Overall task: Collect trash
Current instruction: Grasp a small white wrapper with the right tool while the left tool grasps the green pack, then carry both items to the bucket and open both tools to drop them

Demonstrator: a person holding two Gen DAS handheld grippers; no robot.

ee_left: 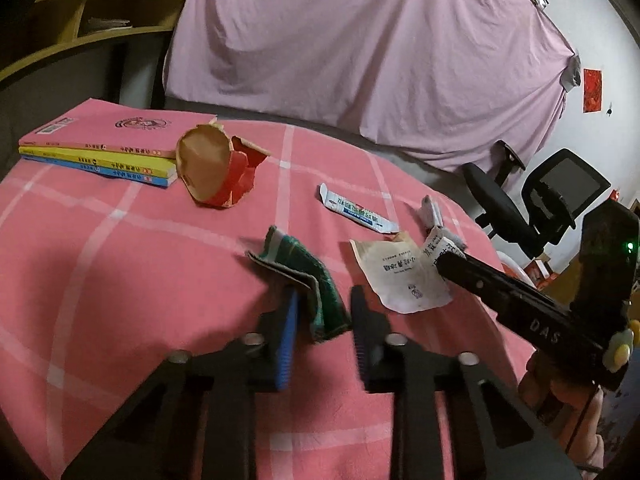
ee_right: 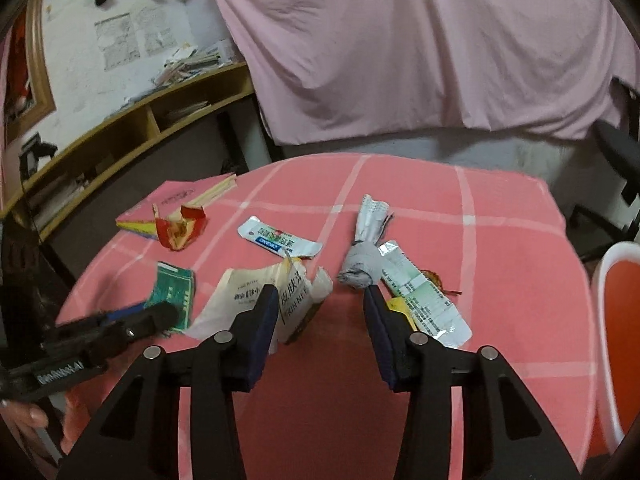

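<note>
Trash lies on a pink checked tablecloth (ee_left: 120,280). My left gripper (ee_left: 324,300) is open, its jaws on either side of a crumpled green packet (ee_left: 316,280), which also shows in the right wrist view (ee_right: 172,292). My right gripper (ee_right: 320,296) is open around a torn white paper box (ee_right: 300,300), next to a white paper wrapper (ee_left: 404,276). A grey crumpled wrapper (ee_right: 364,256), a long white-green sachet (ee_right: 424,300) and a white-blue sachet (ee_right: 276,240) lie nearby. A torn red paper cup (ee_left: 216,168) lies by the books.
A stack of books (ee_left: 100,148) sits at the table's far left corner. A pink sheet (ee_left: 360,52) hangs behind the table. A black office chair (ee_left: 540,204) and an orange-white chair (ee_right: 620,312) stand to the right. Wooden shelves (ee_right: 120,120) are on the left.
</note>
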